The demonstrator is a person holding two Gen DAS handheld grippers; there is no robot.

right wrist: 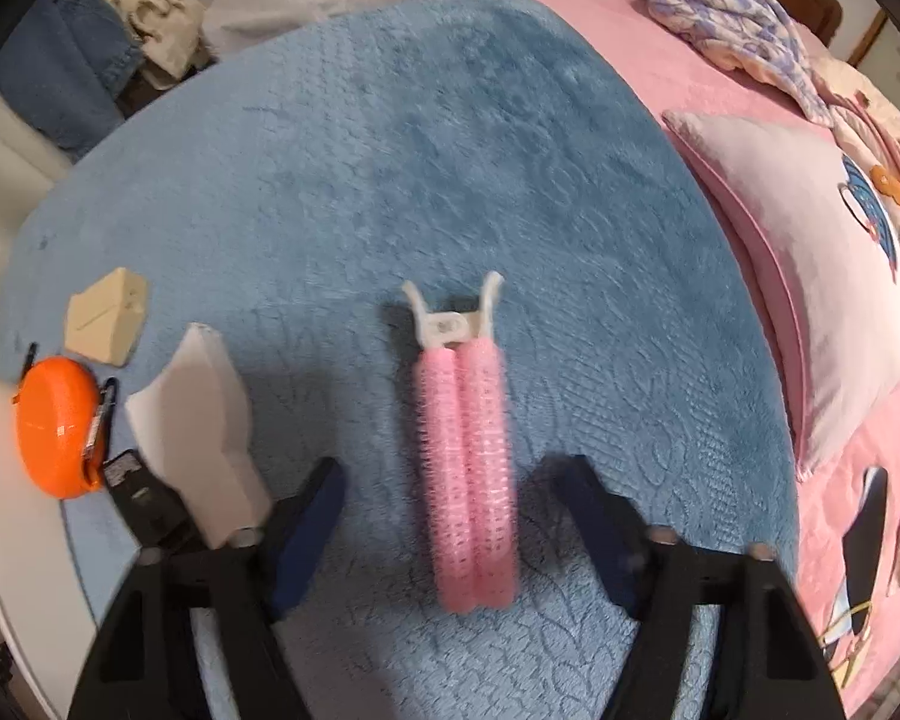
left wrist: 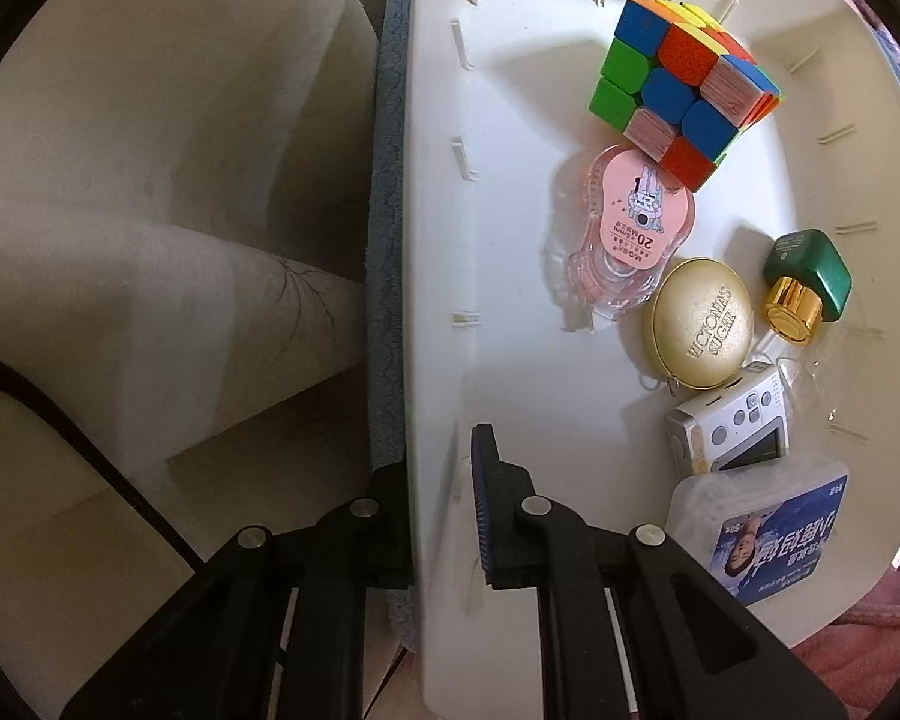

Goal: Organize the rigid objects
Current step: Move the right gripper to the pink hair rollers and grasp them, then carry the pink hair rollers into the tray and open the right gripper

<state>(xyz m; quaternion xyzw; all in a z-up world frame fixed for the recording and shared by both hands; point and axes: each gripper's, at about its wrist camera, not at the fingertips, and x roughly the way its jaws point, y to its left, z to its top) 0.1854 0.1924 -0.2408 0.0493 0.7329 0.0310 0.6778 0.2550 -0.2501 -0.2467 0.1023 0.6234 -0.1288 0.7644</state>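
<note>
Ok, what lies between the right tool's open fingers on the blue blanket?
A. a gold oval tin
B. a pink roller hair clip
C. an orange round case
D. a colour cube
B: the pink roller hair clip lies lengthwise between the right tool fingers, untouched.

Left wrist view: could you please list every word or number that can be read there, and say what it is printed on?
"VICTORIA'S SUGER": gold oval tin.
"20" with "5mm": pink label on the clear correction tape dispenser; its other small print is unreadable.
Chinese characters on the blue-labelled plastic box: too distorted to read.
White mini camera: no legible text.
</note>
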